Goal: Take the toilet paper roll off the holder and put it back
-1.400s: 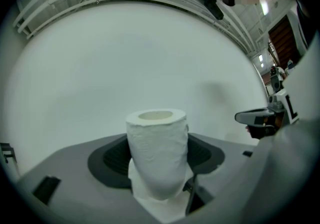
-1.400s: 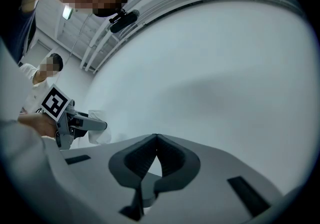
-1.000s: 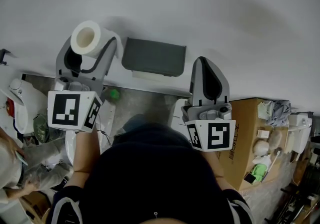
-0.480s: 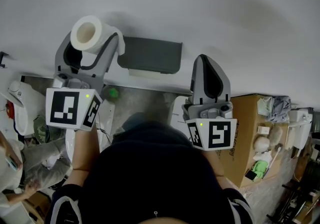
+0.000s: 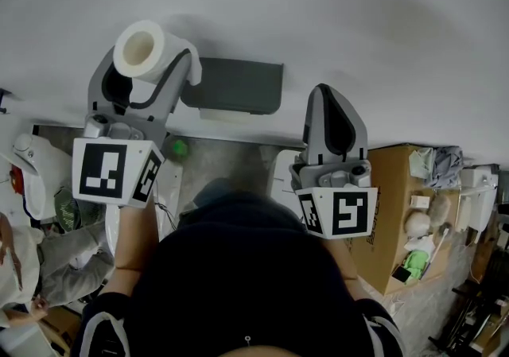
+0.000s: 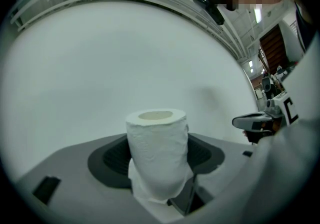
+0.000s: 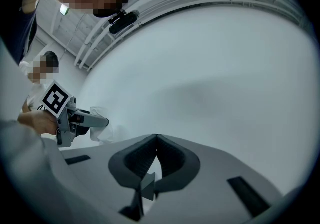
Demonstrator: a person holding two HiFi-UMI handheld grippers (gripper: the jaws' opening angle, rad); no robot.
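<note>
A white toilet paper roll (image 5: 143, 49) sits upright between the jaws of my left gripper (image 5: 149, 59), which is shut on it in front of the white wall. A loose sheet hangs from the roll and reaches the left end of the dark grey wall holder (image 5: 235, 87). In the left gripper view the roll (image 6: 157, 150) fills the middle, pressed between the dark pads. My right gripper (image 5: 324, 95) is to the right of the holder and slightly below it. Its jaws meet at the tips (image 7: 156, 136) with nothing between them.
An open cardboard box (image 5: 402, 204) with small items stands on the floor at the right. White fixtures (image 5: 32, 164) and another person's arm (image 5: 32, 268) are at the lower left. A small green object (image 5: 181, 149) lies on the floor below the holder.
My left gripper has carried the roll a little to the right, so its loose sheet now overlaps the holder's left end. The right gripper has stayed where it was.
</note>
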